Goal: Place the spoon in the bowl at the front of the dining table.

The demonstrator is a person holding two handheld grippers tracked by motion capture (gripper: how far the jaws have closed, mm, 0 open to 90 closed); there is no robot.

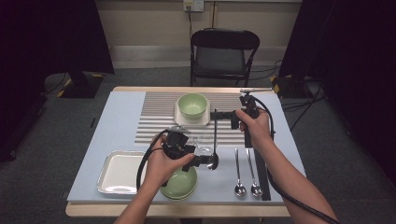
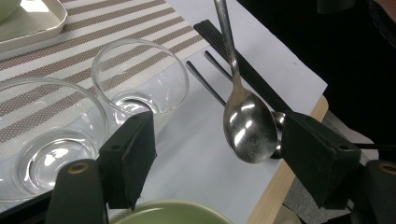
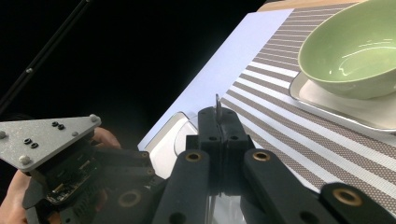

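A metal spoon (image 1: pixel 215 140) hangs bowl down over the table's front middle. My right gripper (image 1: pixel 216 114) is shut on the top of its handle (image 3: pixel 217 103), jaws pressed together in the right gripper view. My left gripper (image 1: pixel 208 161) is open, and the spoon's bowl (image 2: pixel 247 127) hangs between its two pads (image 2: pixel 130 157) without touching either. The left gripper (image 3: pixel 70 177), with its grey plate, also appears low in the right gripper view.
Two glass bowls (image 2: pixel 140 77) (image 2: pixel 46 133) stand just behind the left gripper. A green dish (image 1: pixel 181 185) and a white tray (image 1: pixel 117 171) lie at the front left. Two spoons (image 1: pixel 239 173) and black sticks (image 1: pixel 261 173) lie at the front right. A green bowl (image 1: pixel 193 105) on a white plate (image 3: pixel 336 105) sits at the back.
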